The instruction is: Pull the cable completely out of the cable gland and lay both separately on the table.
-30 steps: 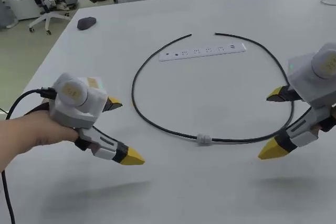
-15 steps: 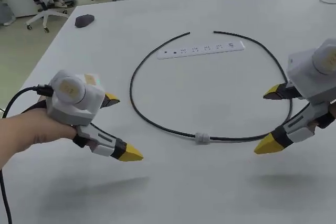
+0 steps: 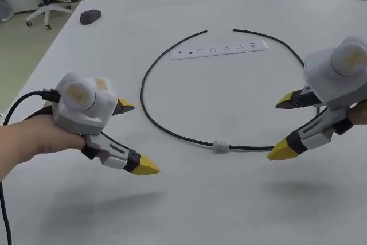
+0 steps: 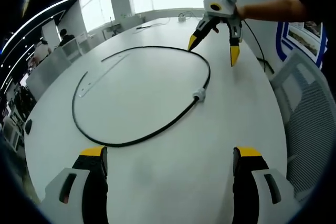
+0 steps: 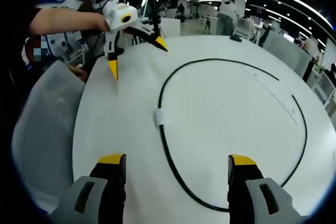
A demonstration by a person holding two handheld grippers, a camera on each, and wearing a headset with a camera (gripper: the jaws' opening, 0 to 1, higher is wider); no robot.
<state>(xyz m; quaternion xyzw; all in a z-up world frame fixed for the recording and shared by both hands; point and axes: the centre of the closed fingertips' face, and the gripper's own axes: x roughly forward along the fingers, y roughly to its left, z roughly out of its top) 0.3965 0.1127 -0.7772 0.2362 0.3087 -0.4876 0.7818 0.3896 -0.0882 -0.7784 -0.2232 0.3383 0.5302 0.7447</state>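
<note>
On the near part of the white table (image 3: 200, 210), I hold a pair of tongs above the surface in each hand. Both pairs have their yellow tips spread wide and grip nothing. The left tongs (image 3: 138, 137) hover at the near left and the right tongs (image 3: 279, 126) at the right. Between them on the table lies the small pale cable gland (image 3: 220, 146), with the black cable (image 3: 150, 73) threaded through it. The cable sweeps away from the gland on both sides into a big open ring. Its two ends nearly meet at the far side. A white power strip (image 3: 219, 49) lies just inside that gap. Farther off, at the far left, sits a dark mouse (image 3: 90, 16).
</note>
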